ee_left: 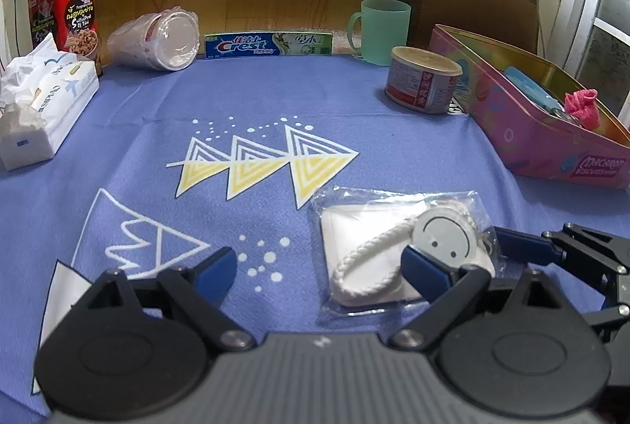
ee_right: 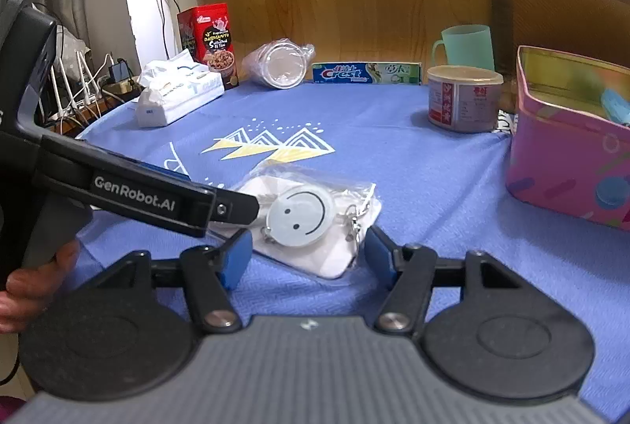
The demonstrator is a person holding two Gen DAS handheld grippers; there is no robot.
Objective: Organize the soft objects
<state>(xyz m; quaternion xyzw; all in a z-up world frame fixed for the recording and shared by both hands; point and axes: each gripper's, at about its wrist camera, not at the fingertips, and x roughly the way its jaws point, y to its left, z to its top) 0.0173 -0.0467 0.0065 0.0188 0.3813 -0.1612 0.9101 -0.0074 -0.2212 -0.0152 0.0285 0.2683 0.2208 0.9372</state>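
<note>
A clear plastic packet point(ee_left: 393, 250) with a white smiley-face disc point(ee_left: 445, 231) and a white braided cord lies flat on the blue tablecloth. My left gripper point(ee_left: 323, 266) is open; its right finger rests on the packet's near edge. My right gripper point(ee_right: 307, 254) is open, its two blue pads either side of the packet's near corner point(ee_right: 315, 223). It reaches in from the right in the left wrist view point(ee_left: 551, 250). A pink tin box point(ee_left: 551, 117) at the right holds a pink cloth point(ee_left: 582, 101) and a blue item.
Along the back stand a red snack box point(ee_left: 75, 14), a tissue pack point(ee_left: 39, 101), bagged plastic cups on their side point(ee_left: 161, 38), a Crest toothpaste box point(ee_left: 267, 44), a green mug point(ee_left: 382, 30) and a can point(ee_left: 425, 79). A brown chair back point(ee_right: 559, 10) stands behind the table.
</note>
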